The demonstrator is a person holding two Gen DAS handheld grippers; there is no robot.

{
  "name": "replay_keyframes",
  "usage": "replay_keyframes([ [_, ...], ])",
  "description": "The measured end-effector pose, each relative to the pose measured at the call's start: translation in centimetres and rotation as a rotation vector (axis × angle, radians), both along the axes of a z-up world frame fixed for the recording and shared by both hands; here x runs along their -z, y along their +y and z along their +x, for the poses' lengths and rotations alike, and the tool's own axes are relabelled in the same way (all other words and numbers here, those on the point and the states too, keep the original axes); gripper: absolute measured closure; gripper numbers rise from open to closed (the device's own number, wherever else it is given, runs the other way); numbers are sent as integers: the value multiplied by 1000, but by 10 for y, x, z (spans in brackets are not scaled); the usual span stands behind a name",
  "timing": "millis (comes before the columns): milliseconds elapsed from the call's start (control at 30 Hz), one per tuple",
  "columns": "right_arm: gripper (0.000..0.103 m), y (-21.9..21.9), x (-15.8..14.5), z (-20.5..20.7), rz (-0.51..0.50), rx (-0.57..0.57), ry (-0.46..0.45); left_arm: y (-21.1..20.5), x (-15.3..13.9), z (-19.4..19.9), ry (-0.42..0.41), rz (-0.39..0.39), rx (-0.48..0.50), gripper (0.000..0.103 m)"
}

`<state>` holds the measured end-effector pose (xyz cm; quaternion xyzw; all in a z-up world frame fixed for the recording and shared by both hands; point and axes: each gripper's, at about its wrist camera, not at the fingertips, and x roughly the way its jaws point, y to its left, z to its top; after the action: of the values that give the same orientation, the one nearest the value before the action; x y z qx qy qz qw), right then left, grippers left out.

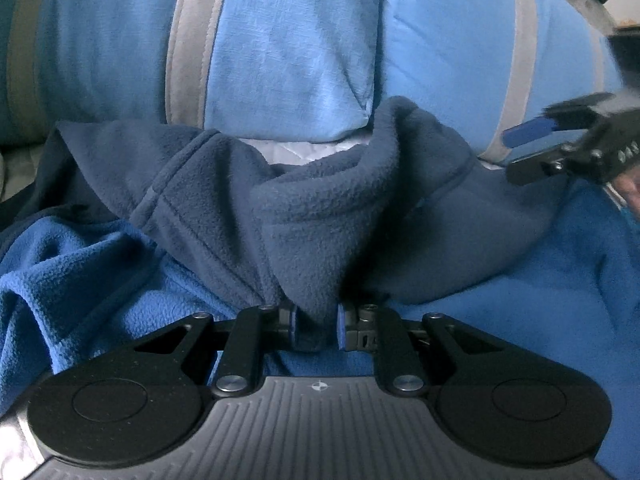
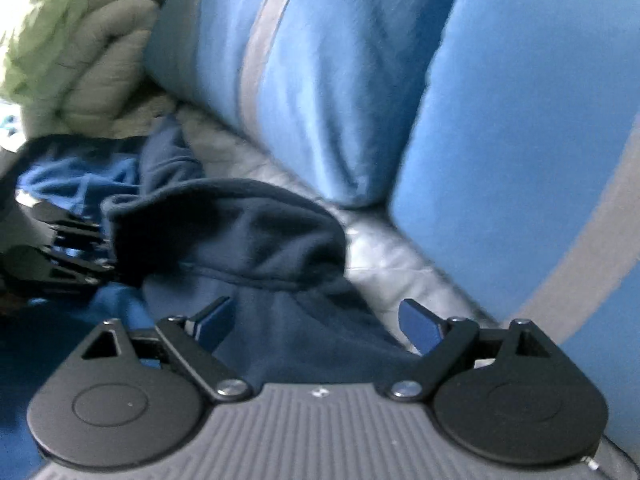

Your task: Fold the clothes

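Navy fleece garment (image 1: 320, 216) bunched on the bed before light-blue pillows (image 1: 280, 52). Left gripper (image 1: 316, 330) pinched tight on a fleece fold. Right gripper (image 2: 316, 324) spread wide over the fabric, gripping nothing. Risk: single pinch drags layers together, skewing the fold.

Each handheld gripper has a grey ribbed body with a small crosshair mark, two round black discs, and black linkage arms joined by silver screws. The right gripper (image 2: 318, 326) carries blue pads (image 2: 420, 326) on its fingers.
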<state>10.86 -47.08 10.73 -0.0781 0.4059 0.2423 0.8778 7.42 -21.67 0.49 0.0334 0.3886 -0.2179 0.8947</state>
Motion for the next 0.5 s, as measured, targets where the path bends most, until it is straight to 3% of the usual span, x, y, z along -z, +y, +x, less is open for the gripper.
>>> replay_keyframes([
  [233,18,-2,17,39,92,-91,115,1,2,5,1,1,12,86],
  [267,22,-3,20,41,102,-90,121,3,1,2,2,0,12,86],
  [300,34,-2,22,41,112,-92,126,3,1,2,1,1,13,86],
  [367,44,-2,21,37,110,-100,105,3,0,-1,-6,6,12,86],
  [433,64,-6,16,29,104,-86,68,1,-2,-3,-24,22,16,86],
  [500,71,-16,9,21,135,-53,41,-2,-5,-5,-48,28,16,86],
])
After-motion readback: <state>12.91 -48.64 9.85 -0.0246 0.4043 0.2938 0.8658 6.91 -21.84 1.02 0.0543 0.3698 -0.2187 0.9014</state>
